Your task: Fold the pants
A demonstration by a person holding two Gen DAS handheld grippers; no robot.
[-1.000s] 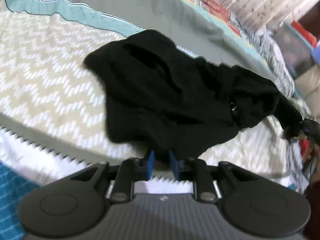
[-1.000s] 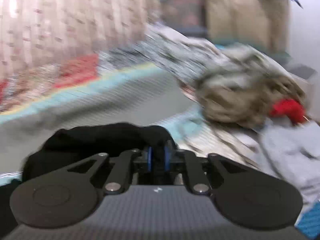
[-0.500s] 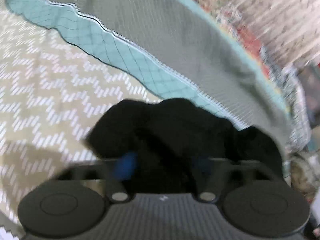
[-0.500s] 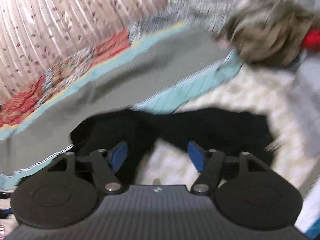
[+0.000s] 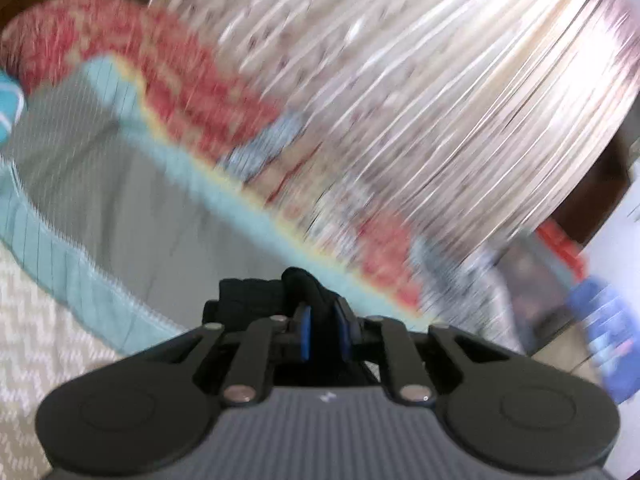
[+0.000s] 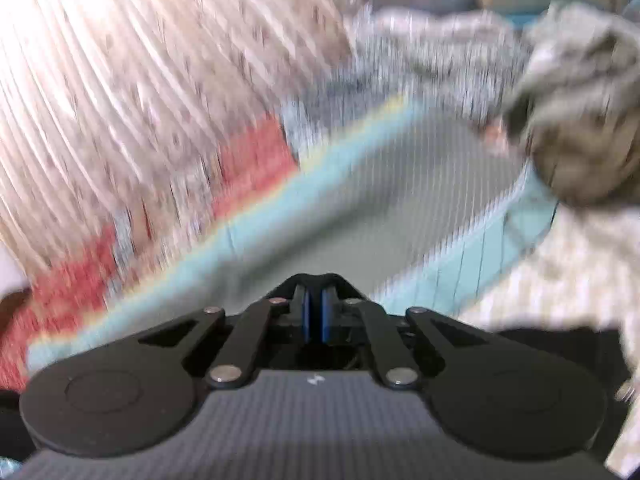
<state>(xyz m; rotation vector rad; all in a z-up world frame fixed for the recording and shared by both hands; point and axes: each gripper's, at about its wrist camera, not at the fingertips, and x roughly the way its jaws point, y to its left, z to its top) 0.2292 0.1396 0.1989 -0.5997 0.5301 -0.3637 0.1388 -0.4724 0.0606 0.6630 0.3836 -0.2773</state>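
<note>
The black pants (image 5: 256, 292) show as a bunched wad of cloth between and just beyond the blue pads of my left gripper (image 5: 322, 330), which is shut on them and raised above the bed. My right gripper (image 6: 314, 312) is shut, its blue pads nearly touching, with a thin fold of black cloth (image 6: 316, 278) over its tips. More black cloth (image 6: 560, 344) hangs low to the right of it. Most of the pants are hidden under the grippers. Both views are blurred by motion.
The bed has a grey sheet (image 5: 132, 216) with a teal border (image 6: 472, 264) and a beige zigzag cover (image 5: 36, 328). A pleated curtain (image 5: 420, 92) hangs behind. A heap of grey-brown clothes (image 6: 580, 120) lies on the bed at the right.
Half a second ago both grippers were open over the pants lying on the bed. Now both have shut on the cloth and tilted up, toward the curtain.
</note>
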